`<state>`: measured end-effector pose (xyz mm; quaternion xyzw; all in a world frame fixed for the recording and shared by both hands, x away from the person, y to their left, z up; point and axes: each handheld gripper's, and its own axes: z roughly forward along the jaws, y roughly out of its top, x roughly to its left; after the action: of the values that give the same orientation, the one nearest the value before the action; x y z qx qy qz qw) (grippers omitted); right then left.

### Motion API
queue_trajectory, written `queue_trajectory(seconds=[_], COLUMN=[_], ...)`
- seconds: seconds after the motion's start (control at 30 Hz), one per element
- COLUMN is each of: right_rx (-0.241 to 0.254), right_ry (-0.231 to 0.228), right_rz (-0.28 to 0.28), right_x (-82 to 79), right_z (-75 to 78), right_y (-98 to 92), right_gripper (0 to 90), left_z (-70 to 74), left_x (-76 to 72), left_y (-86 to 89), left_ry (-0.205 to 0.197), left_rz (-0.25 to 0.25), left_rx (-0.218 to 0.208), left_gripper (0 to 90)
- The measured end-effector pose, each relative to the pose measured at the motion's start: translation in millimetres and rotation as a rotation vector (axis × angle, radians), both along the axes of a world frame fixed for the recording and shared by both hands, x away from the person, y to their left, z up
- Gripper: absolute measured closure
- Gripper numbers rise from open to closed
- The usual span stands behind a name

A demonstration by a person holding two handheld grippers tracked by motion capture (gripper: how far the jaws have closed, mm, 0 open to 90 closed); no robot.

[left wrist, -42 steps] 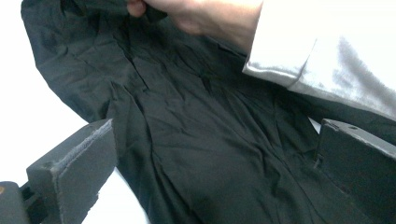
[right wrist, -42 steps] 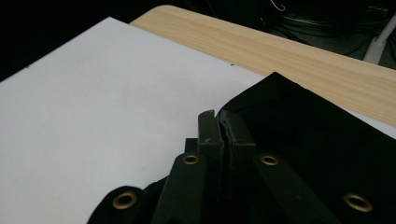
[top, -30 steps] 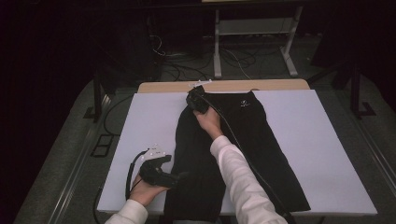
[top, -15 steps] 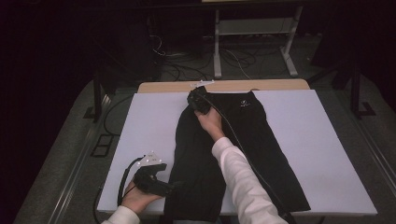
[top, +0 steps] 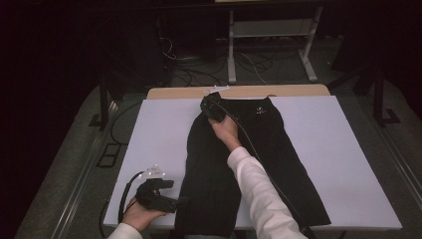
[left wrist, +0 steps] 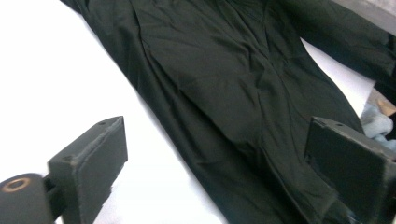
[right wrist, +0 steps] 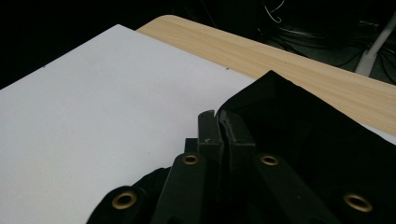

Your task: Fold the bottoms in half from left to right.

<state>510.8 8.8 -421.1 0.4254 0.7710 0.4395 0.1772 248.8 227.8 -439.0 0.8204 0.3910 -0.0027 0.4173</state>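
Observation:
A long black garment [top: 209, 164] lies flat down the middle of the white sheet [top: 159, 129]. At its far end my right gripper [top: 211, 107] is shut on the fabric's corner; in the right gripper view the jaws [right wrist: 217, 121] meet on the black cloth [right wrist: 299, 126] edge. My left gripper [top: 179, 201] sits low at the near left, pointing at the garment's near left edge. In the left gripper view its jaws [left wrist: 217, 130] stand wide apart and have just been closing a little. The dark fabric [left wrist: 224, 93] lies between and beyond them, and the pads are not pressing on it.
The white sheet covers a wooden table whose bare far edge [top: 179, 93] shows behind the garment. A white metal stand [top: 268, 30] and cables [top: 174, 55] are on the dark floor beyond. A black cable [top: 259, 159] trails along the right forearm.
The left hand has drifted a little toward the table's near edge, staying beside the garment's hem. The right hand and the garment have not moved.

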Motion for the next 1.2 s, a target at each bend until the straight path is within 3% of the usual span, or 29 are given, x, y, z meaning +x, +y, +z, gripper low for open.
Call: queue_trajectory(seconds=[0.57, 0.67, 0.73, 0.97, 1.03, 1.2], right_rx=[0.007, 0.009, 0.01, 0.021, 0.026, 0.04], right_ry=[-0.014, -0.016, -0.017, -0.022, -0.025, -0.029], right_rz=[0.004, 0.01, 0.011, 0.014, 0.015, 0.013], right_x=[-1.8, -1.9, -2.1, -3.4, -3.6, -4.2], right_z=[4.4, 4.0, 4.1, 7.7, 8.9, 10.0], right_y=[-2.5, -2.0, -1.8, -3.0, -4.0, -6.6], right_gripper=[86.0, 86.0, 86.0, 86.0, 86.0, 86.0], left_z=[-5.0, -8.9, -8.9, -9.4, -8.9, -8.5], left_x=[-0.5, 2.3, 2.6, 1.5, 1.3, 0.0], left_y=[7.6, 6.1, 5.5, 2.8, 0.1, -2.2], left_ry=[0.099, 0.18, 0.19, 0.189, 0.165, 0.122], left_rz=[-0.077, -0.113, -0.127, -0.167, -0.166, -0.165], left_rx=[-0.04, -0.08, -0.079, -0.049, -0.007, 0.043], left_gripper=[23.7, 24.5, 29.1, 50.3, 59.1, 73.6])
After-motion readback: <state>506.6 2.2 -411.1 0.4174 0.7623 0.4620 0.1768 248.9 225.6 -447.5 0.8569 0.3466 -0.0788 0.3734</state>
